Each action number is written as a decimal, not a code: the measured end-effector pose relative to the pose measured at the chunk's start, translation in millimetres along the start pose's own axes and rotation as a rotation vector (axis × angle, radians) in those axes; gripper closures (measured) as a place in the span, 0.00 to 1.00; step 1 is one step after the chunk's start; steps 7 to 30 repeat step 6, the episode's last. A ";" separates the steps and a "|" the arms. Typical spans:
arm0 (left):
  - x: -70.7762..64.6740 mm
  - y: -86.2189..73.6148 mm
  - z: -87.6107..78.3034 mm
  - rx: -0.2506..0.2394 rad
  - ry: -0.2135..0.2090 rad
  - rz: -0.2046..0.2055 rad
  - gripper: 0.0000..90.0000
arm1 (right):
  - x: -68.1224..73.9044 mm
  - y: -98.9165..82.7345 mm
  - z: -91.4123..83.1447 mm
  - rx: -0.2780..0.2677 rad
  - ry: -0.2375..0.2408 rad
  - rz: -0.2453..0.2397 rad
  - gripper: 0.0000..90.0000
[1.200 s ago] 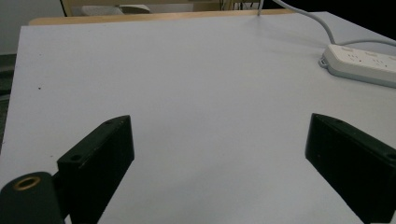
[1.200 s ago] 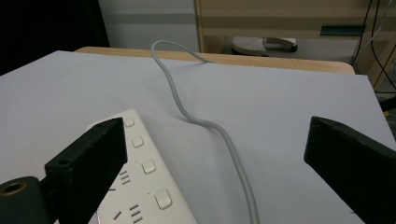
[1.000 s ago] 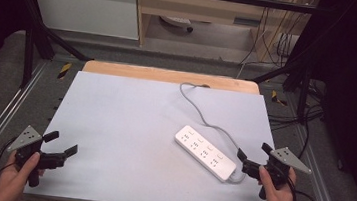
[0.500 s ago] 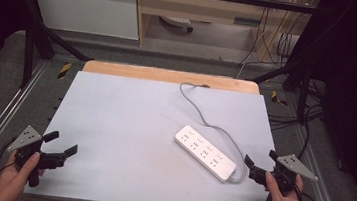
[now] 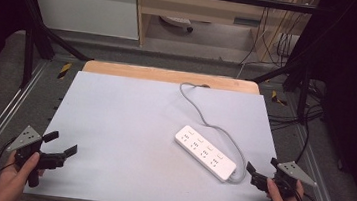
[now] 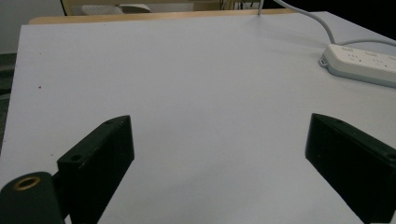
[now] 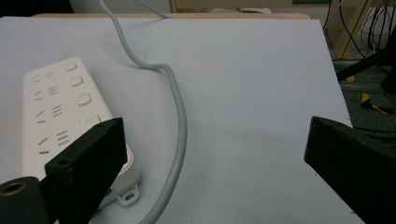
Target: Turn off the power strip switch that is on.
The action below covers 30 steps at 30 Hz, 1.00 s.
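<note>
left tongs [image 5: 60, 144]: gaping, hovering at desk [image 5: 129, 115] near-left corner | right tongs [image 5: 261, 170]: gaping, sitting just beside strip [image 5: 205, 152] at near-right edge | middle lying bare

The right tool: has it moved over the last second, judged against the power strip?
Yes. The right tool has drawn back toward the person and slightly outward, away from the end of the power strip, which lies unmoved.
</note>
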<state>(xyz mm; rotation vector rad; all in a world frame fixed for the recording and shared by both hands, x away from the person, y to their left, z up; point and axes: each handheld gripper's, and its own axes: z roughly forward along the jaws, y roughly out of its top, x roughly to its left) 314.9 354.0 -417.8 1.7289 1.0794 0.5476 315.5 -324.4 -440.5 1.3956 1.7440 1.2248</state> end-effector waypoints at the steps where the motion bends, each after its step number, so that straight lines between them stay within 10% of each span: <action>1: -0.2 0.0 0.2 0.000 0.000 -0.002 0.09 | -0.5 -1.8 0.7 0.008 0.001 -0.001 0.06; 6: -0.8 0.2 0.8 0.000 -0.001 0.002 0.09 | 2.1 -7.0 8.4 0.076 0.001 0.008 0.04; 30: -0.8 0.2 0.8 0.000 -0.001 0.002 0.09 | 2.1 -7.0 8.4 0.076 0.001 0.008 0.04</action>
